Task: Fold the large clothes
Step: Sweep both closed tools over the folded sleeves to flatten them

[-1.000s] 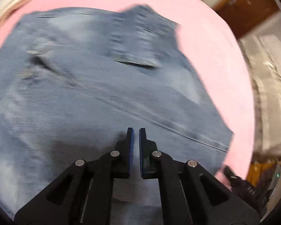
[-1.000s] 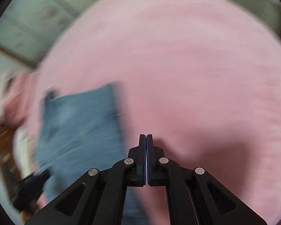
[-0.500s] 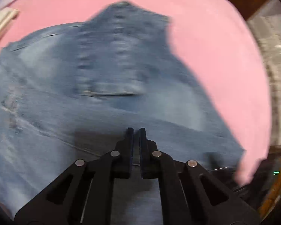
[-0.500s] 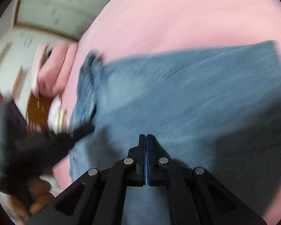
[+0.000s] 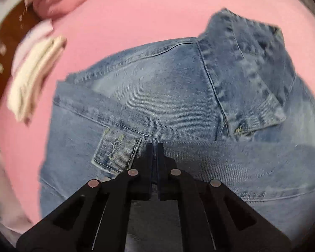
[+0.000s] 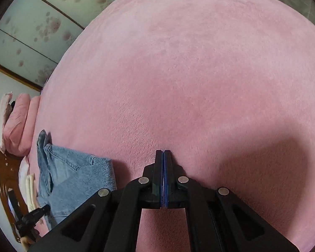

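Note:
Folded blue jeans lie on a pink blanket. Their back pocket is at the upper right and a belt loop sits just left of the tips. My left gripper hovers close over the waistband, pointing steeply down, shut with no cloth between its pads. In the right wrist view the jeans lie at the lower left. My right gripper is shut and holds nothing, over bare blanket to the right of them. The left gripper's black body shows at the jeans' near edge.
A folded cream cloth lies left of the jeans by the wooden headboard. Pink pillows are stacked against it. Flowered sliding panels stand beyond the bed's far edge. The blanket stretches wide to the right.
The left wrist view has swung across the jeans, so the pocket now sits upper right and the waistband under the tips. The right gripper swung off the jeans to bare blanket.

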Demonstrator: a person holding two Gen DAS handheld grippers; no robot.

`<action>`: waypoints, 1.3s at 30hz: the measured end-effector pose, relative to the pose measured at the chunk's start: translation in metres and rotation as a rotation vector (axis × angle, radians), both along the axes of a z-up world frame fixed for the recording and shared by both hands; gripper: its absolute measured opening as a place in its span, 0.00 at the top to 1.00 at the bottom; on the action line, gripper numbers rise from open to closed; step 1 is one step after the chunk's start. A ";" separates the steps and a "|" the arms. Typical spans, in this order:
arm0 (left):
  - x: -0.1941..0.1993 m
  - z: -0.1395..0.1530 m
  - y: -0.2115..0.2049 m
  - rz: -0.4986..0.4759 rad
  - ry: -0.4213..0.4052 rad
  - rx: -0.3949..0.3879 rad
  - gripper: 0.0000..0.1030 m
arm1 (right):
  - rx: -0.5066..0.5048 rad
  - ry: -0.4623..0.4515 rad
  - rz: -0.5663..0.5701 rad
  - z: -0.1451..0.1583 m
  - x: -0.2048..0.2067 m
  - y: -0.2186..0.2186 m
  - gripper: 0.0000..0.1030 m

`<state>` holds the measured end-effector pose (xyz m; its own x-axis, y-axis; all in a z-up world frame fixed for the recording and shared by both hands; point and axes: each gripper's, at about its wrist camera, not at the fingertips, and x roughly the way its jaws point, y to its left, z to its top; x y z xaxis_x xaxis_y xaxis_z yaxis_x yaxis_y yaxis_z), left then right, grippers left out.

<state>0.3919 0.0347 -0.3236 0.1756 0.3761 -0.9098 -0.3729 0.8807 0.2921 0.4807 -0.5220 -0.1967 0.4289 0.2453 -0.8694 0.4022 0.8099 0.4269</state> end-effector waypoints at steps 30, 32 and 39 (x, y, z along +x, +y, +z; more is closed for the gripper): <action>-0.116 0.000 0.045 0.093 0.090 -0.283 0.99 | 0.399 0.092 0.299 0.000 -0.105 0.131 0.99; -0.121 -0.001 0.052 0.074 0.070 -0.290 0.99 | 0.380 0.096 0.201 0.005 -0.122 0.088 0.99; -0.123 0.002 0.033 0.017 0.086 -0.173 0.99 | 0.146 0.125 0.231 0.018 -0.149 0.051 0.99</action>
<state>0.2692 0.0673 -0.3219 0.0896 0.2151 -0.9725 -0.3679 0.9145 0.1683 0.3315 -0.4710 -0.1788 0.2393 0.4504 -0.8602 0.2709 0.8197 0.5046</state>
